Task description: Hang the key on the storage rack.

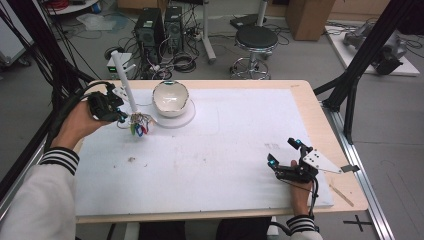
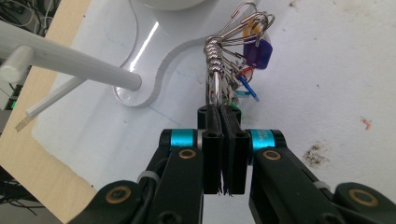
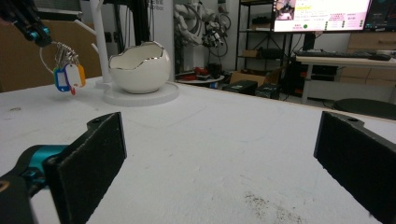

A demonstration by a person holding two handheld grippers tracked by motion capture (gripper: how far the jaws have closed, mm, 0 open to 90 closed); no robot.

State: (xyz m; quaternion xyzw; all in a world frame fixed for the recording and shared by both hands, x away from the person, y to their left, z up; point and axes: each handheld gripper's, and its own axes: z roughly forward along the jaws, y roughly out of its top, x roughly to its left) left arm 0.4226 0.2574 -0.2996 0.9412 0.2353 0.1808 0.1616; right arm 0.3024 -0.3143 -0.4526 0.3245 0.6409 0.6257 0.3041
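Observation:
My left gripper [image 1: 120, 116] is shut on the metal ring of a key bunch [image 2: 236, 56], which carries clips and coloured tags [image 1: 138, 126] in blue, white and orange. The bunch [image 3: 65, 70] hangs clear above the white mat, just left of the stand's round base [image 1: 186, 118]. A white egg-shaped bowl [image 1: 170, 98] with a jagged rim sits on that base, and a white pole with side pegs [image 1: 123, 75] rises beside it. At the mat's near right corner, my right gripper [image 1: 287, 151] rests low and open, its jaws far apart with nothing between them.
The white mat [image 1: 225, 145] covers most of a wooden table [image 1: 307, 102]. Some dirt specks [image 1: 131, 160] mark the mat. Behind the table stand a black stool [image 1: 256, 40], computer towers [image 1: 150, 30] and loose cables on the floor.

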